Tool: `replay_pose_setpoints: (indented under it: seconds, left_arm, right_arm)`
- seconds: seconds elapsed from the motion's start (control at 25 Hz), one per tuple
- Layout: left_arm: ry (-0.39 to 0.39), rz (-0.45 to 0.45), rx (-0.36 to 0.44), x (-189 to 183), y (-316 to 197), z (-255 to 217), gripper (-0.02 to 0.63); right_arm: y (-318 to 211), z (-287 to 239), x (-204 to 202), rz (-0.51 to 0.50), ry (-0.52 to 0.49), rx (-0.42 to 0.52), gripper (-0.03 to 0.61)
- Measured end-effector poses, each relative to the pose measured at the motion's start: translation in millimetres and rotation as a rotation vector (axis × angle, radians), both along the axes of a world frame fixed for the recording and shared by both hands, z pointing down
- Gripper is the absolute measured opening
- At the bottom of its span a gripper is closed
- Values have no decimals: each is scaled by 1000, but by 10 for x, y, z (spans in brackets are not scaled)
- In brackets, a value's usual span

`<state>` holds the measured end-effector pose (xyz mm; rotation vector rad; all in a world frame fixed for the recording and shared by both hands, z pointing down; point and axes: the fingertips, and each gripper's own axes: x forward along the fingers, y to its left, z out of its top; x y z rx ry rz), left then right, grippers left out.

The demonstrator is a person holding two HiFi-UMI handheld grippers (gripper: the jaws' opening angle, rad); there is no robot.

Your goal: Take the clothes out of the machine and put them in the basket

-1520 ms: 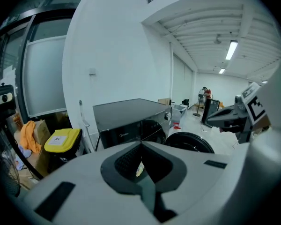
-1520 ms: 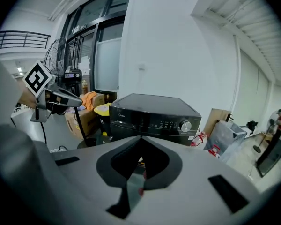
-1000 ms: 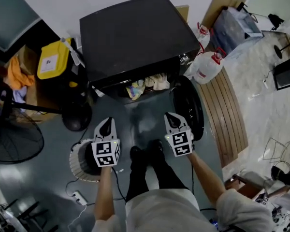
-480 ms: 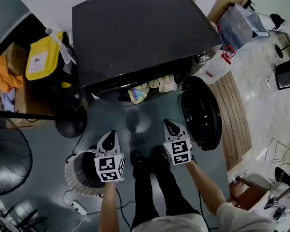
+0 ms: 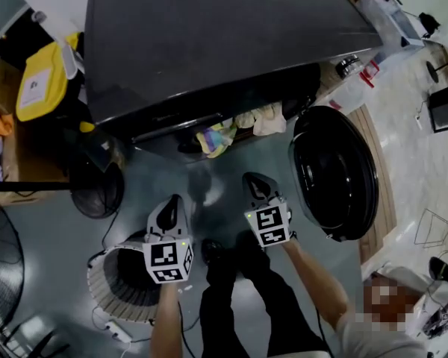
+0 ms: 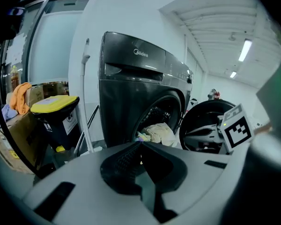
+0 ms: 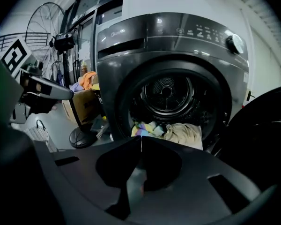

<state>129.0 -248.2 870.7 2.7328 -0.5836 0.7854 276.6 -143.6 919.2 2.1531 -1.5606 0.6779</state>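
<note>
1. Our left tongs [image 5: 172, 203] and our right tongs [image 5: 251, 180] are both closed tight, with nothing in them. If we reach in like that, we may only poke the clothes [image 5: 239, 127] and push them deeper into the machine [image 5: 209, 43]. We think the tongs need to open first.

2. The clothes sit in a heap right at the front of the round hole, and some hang over the edge. If we pull one piece, others may come along and drop on the floor [image 5: 153, 174].

3. The clothes are soft and look mixed up together. If we pinch only a thin bit, we think it could slip out on the way.

4. The door [image 5: 334, 171] is swung wide open, just beside our right tongs. A quick move that way could bang into it.

5. The basket [image 5: 110, 293] sits on the floor by our left tongs, well apart from the hole. A long piece could drag on the floor or miss the basket if we let go too soon.

6. Our tongs are close to each other. If both go for the same piece, they may bump.
</note>
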Motion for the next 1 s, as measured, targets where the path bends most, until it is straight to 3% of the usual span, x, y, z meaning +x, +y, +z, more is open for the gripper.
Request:
replay_pose_setpoints:
  seconds: [0.32, 0.4, 0.6, 0.76, 0.84, 0.92, 1.0]
  left_arm:
    - [30, -8, 16, 52, -110, 649, 18]
    - [35, -14, 19, 63, -118, 735, 18]
    - [29, -16, 21, 72, -103, 923, 18]
    - [30, -10, 22, 80, -67, 995, 18]
    - [38, -4, 26, 105, -70, 1005, 18]
    - [37, 3, 34, 115, -83, 1017, 18]
    - [30, 5, 39, 99, -89, 1042, 18]
  right_arm:
    - [-382, 681, 186, -122, 130, -24, 23]
    - [-484, 790, 237, -207, 233, -66, 23]
    - [-814, 964, 389, -484, 610, -218, 25]
    - [-985, 1177, 386, -722, 819, -365, 37]
    - [-1030, 1331, 387, -827, 858, -447, 183]
    - [-1080, 1484, 426, -875, 834, -514, 331]
    - [-1141, 1606, 520, -868, 805, -556, 374]
